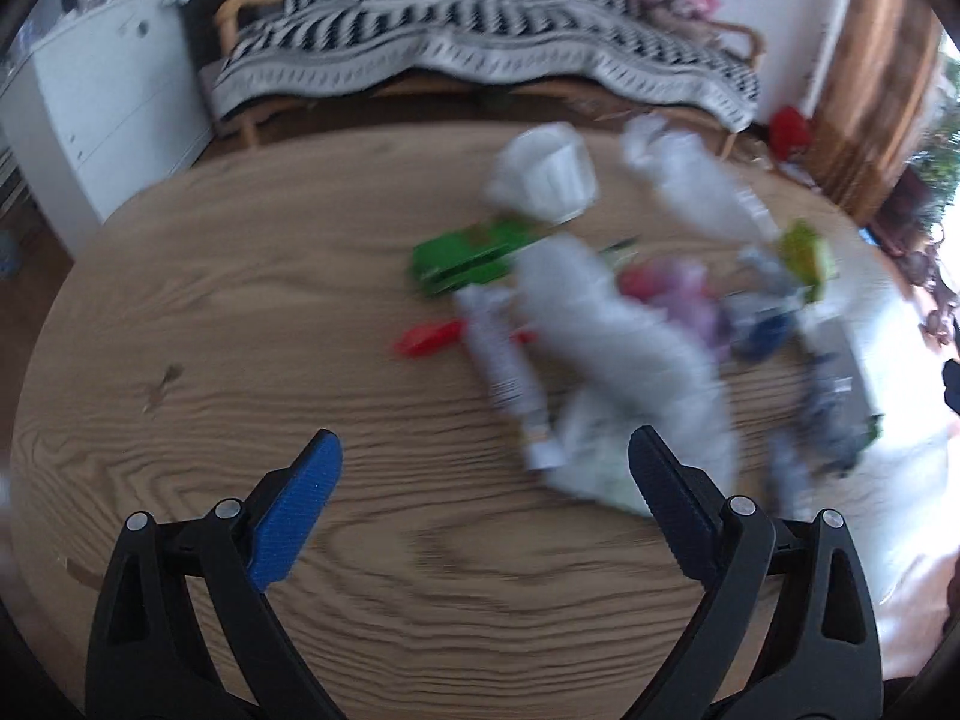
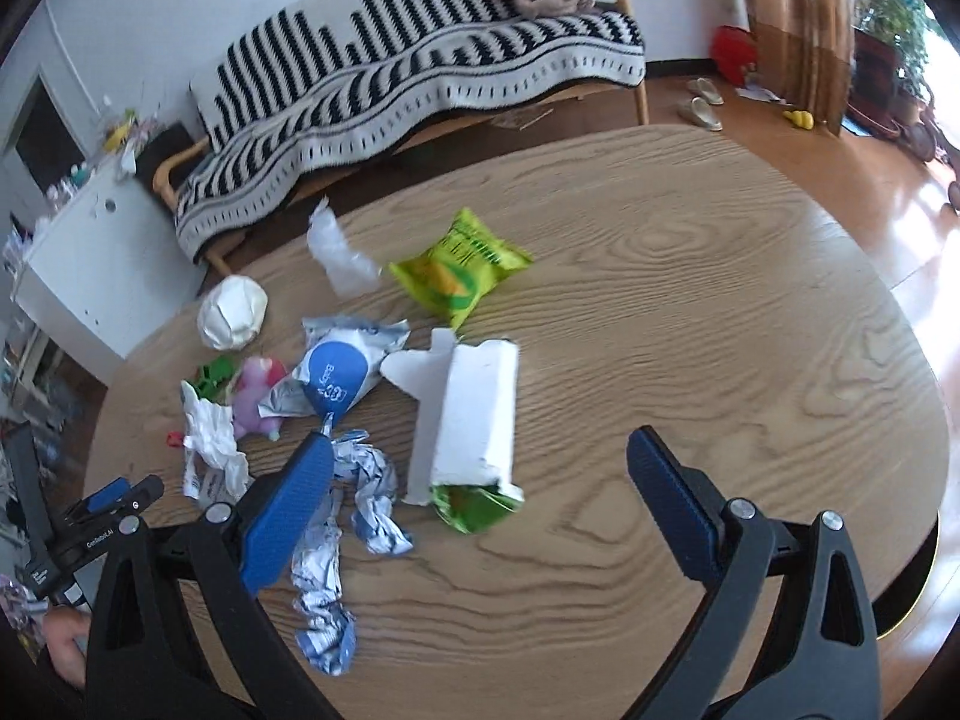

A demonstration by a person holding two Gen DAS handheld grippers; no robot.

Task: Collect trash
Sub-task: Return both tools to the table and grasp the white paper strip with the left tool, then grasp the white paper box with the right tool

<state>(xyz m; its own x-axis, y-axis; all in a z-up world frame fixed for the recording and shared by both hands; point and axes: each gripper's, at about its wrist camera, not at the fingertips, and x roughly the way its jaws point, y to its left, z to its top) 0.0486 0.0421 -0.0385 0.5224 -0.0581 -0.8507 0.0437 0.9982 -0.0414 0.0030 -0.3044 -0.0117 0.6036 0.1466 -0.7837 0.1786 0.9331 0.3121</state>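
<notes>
Trash lies scattered on a round wooden table (image 2: 690, 312). In the right wrist view I see a white carton (image 2: 474, 420) with a green wrapper (image 2: 474, 507) at its mouth, a yellow-green snack bag (image 2: 459, 267), a blue-and-white wrapper (image 2: 336, 378), crumpled blue-white paper (image 2: 360, 498), a white paper ball (image 2: 233, 312) and clear plastic (image 2: 339, 252). My right gripper (image 2: 480, 462) is open above the carton. The left wrist view is blurred: white crumpled paper (image 1: 612, 336), a white cup (image 1: 546, 174), a green box (image 1: 468, 258) and a tube (image 1: 510, 384). My left gripper (image 1: 486, 462) is open and empty.
A bench with a black-and-white striped blanket (image 2: 420, 72) stands behind the table. A white cabinet (image 2: 102, 264) is at the left. The left gripper (image 2: 108, 504) shows at the table's left edge in the right wrist view. Bare wood lies at the right of the table.
</notes>
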